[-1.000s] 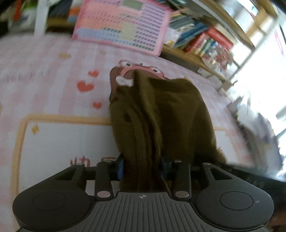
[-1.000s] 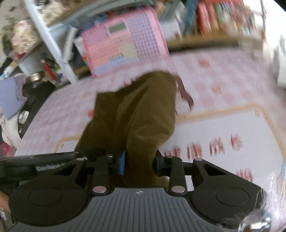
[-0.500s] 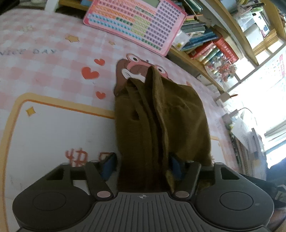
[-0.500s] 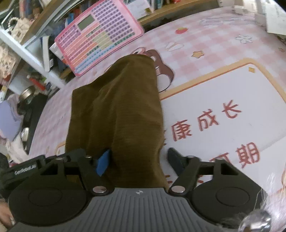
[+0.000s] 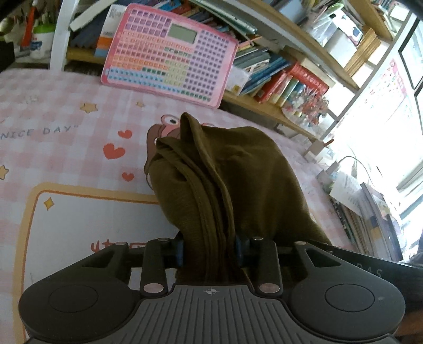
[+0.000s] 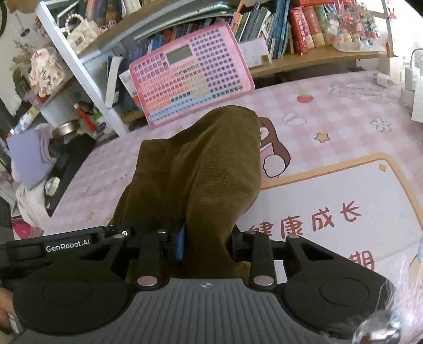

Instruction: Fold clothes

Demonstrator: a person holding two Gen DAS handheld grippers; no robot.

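Fold step in hand: your left gripper (image 5: 208, 250) and right gripper (image 6: 207, 244) jaws both pinching olive garment (image 5: 232, 169), draped onto pink mat (image 5: 53, 127). Next: lay flat, release evenly.

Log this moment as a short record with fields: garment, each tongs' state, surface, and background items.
garment: olive-brown garment, bunched in folds, stretched forward from both tongs onto the mat
left tongs: shut on the garment's gathered edge
right tongs: shut on the garment
surface: pink checked mat with hearts, stars and a cartoon animal partly under the cloth
background: pink keypad board leaning against a bookshelf
fold status: cloth gathered between the two tongs, not laid flat
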